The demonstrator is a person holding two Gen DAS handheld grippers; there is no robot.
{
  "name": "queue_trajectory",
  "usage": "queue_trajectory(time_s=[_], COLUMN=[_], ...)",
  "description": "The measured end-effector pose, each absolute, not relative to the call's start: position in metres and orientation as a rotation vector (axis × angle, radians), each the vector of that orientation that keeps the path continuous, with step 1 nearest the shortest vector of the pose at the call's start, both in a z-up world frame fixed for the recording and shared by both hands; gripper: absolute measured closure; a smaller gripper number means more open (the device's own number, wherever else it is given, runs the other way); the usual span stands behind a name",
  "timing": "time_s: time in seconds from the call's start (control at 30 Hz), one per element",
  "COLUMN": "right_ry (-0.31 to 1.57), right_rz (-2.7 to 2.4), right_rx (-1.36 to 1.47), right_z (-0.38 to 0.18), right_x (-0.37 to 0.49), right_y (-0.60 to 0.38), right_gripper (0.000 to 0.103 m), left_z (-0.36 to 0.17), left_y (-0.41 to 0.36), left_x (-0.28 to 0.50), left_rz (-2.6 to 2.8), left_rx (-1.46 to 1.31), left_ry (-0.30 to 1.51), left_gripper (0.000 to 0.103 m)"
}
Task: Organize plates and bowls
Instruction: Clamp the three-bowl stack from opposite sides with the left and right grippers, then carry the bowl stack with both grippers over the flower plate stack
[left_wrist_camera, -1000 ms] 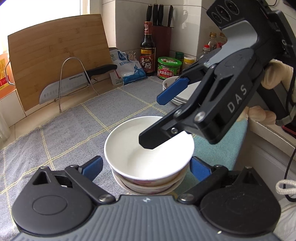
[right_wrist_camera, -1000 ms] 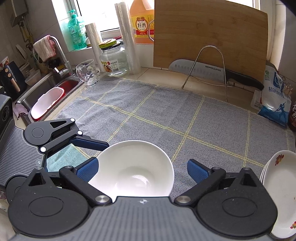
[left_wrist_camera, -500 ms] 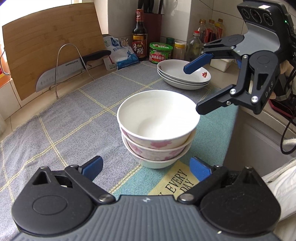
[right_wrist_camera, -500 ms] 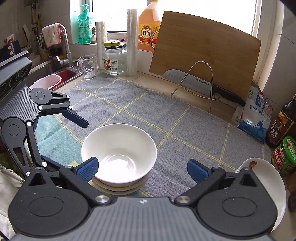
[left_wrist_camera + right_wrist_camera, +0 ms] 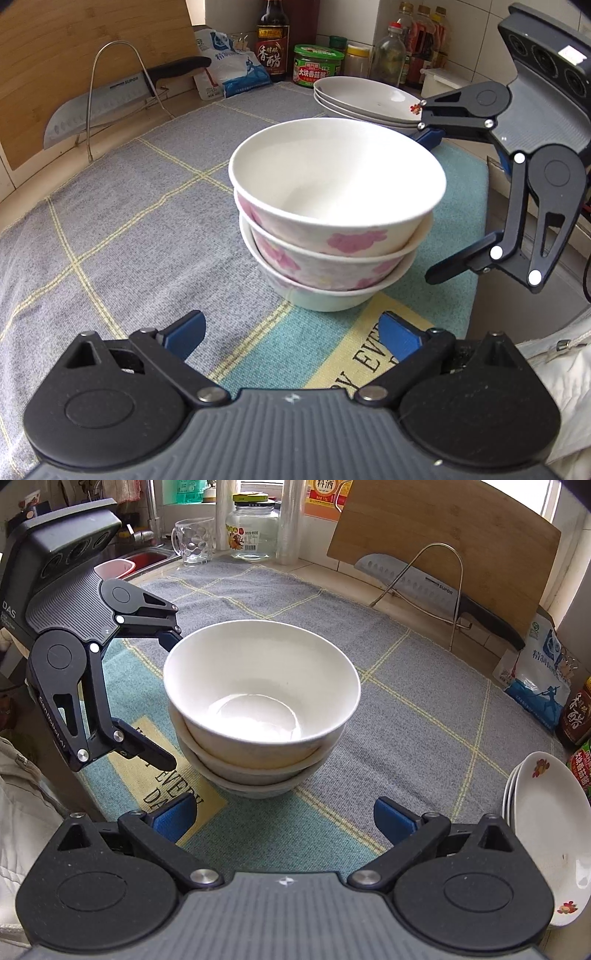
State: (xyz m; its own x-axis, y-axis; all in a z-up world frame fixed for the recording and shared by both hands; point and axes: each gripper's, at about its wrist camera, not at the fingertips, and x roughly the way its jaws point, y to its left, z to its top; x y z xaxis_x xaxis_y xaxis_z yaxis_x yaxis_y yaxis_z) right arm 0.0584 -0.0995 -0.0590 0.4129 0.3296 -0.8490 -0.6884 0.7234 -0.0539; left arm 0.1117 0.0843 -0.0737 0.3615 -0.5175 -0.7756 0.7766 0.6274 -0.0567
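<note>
A stack of three white bowls with pink flowers (image 5: 332,218) stands on the cloth, also in the right wrist view (image 5: 258,709). A stack of white plates (image 5: 365,101) sits behind it, at the right edge in the right wrist view (image 5: 543,834). My left gripper (image 5: 291,334) is open and empty, just short of the bowls; it also shows in the right wrist view (image 5: 168,698). My right gripper (image 5: 284,816) is open and empty, near the bowls; it shows at the right of the left wrist view (image 5: 430,206).
A grey checked cloth (image 5: 129,221) covers the counter. A cutting board (image 5: 443,542), a wire rack with a knife (image 5: 436,587), a salt bag (image 5: 229,62), bottles and jars (image 5: 317,66) line the back. A glass jar (image 5: 253,530) and mug (image 5: 192,541) stand near the sink.
Both grippers have drawn back from the bowl stack. The right gripper, which stood over the top bowl a second ago, is now apart from it and to the side.
</note>
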Motion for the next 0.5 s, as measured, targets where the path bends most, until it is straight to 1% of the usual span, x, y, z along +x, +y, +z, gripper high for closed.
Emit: queue_trajectory(time_s=[0.17, 0.5], right_ry=[0.946, 0.950], right_rz=[0.692, 0.808], right_rx=[-0.430, -0.454], right_z=[-0.071, -0.070], right_x=[0.066, 0.081], right_y=[-0.095, -0.087], right_gripper=[0.000, 0.001], left_z=[-0.073, -0.074], left_y=[0.079, 0.071], left_x=[0.117, 0.125], left_rz=[-0.901, -1.014], left_rx=[0.377, 0.469], left_ry=[0.823, 0.802], left_gripper=[0.004, 0.006])
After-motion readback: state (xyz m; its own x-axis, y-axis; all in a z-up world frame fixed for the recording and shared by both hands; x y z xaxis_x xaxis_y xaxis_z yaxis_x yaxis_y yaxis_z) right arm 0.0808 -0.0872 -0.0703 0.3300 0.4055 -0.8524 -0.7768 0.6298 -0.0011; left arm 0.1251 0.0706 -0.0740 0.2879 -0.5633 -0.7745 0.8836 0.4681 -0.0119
